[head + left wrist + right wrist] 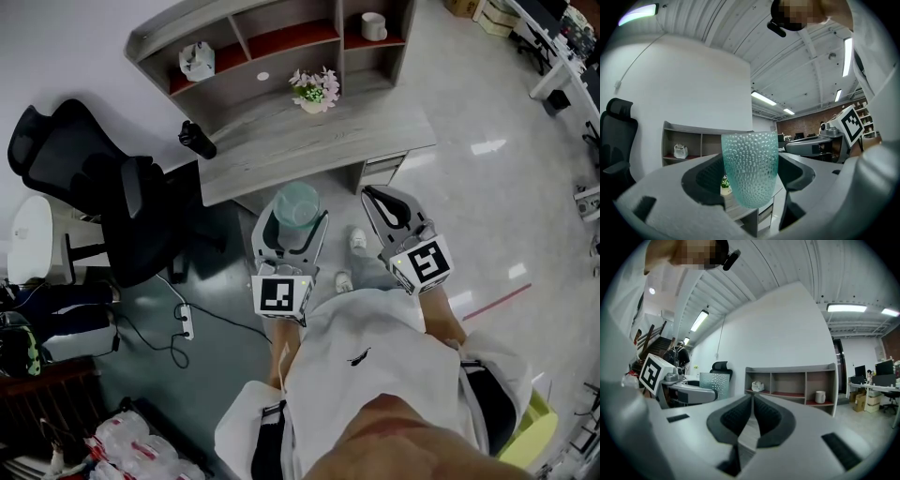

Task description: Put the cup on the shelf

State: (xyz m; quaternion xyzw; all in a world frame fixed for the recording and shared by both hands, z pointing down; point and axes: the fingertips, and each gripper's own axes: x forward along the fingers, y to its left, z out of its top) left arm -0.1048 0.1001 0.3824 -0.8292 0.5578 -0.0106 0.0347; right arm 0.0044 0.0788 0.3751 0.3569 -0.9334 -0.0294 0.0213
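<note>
A teal dimpled glass cup (pixel 296 210) (pixel 750 168) stands upright between the jaws of my left gripper (pixel 291 225) (pixel 751 176), which is shut on it. I hold it in front of the desk (pixel 309 141), well short of the shelf (pixel 272 37) (pixel 790 385). My right gripper (pixel 394 214) (pixel 751 420) hangs beside it on the right, its jaws closed together with nothing between them. The cup (pixel 715 384) also shows at the left of the right gripper view.
The grey shelf unit holds a white mug (pixel 373 26) (pixel 820 396) in its right bay and a small white object (pixel 197 62) in the left bay. A flower pot (pixel 315 91) and a dark object (pixel 197 140) sit on the desk. A black office chair (pixel 94 183) stands left.
</note>
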